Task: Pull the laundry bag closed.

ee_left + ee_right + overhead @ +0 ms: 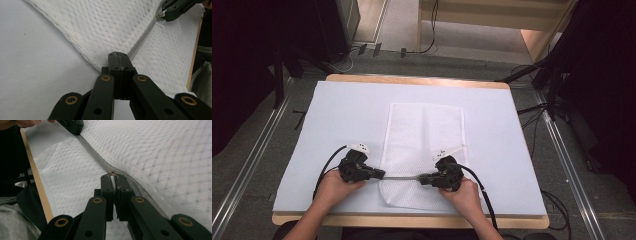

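Left gripper [119, 55] clamped on the mesh bag's [424, 135] zipper [95, 155] end, anchoring it taut. Right gripper [112, 178] pinching the white pull tab [113, 182], ready to slide. Bag flat on table [337, 115], near front edge.

Pinching the white zipper pull [113, 182] of the white mesh laundry bag [155, 152] between the right gripper [113, 181] jaws, along the grey zipper [96, 153]; left gripper [72, 125] clamping its far end.
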Demonstrator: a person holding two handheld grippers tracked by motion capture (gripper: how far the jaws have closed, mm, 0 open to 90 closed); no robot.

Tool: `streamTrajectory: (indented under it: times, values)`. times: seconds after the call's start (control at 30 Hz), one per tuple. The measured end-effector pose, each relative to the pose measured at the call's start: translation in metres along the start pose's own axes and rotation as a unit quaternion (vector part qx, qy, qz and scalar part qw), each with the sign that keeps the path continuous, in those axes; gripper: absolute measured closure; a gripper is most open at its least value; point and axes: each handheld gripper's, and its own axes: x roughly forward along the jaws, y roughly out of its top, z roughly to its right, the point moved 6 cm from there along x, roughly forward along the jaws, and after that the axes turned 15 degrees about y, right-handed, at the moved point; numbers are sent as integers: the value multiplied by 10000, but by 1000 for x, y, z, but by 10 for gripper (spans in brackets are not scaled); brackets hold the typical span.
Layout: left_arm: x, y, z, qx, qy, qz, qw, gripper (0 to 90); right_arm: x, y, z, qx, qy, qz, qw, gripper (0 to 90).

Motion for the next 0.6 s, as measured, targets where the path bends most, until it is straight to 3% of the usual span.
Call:
streamTrajectory:
  times: [0.6]
  values:
    - [0, 0, 0, 11, 4, -3, 10000, 900, -7, -7, 3, 70, -19, 25, 10000, 882]
